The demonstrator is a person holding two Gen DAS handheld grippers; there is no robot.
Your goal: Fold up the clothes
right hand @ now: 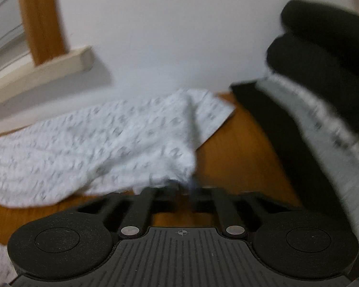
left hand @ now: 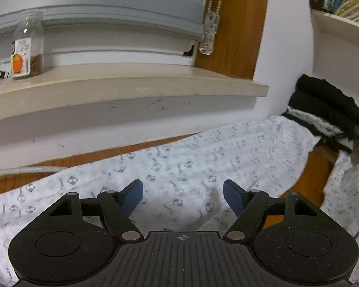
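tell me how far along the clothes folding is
Done: dark folded clothes sit stacked by the wall. In hand: the right gripper is shut on an edge of the white patterned garment; the left gripper hovers open above it. Left: the garment lies mostly spread out, unfolded.

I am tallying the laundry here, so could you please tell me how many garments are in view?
2, perhaps more. The white patterned garment lies spread on the wooden surface. The folded dark garment pile sits at the right against the wall; it may hold several pieces.
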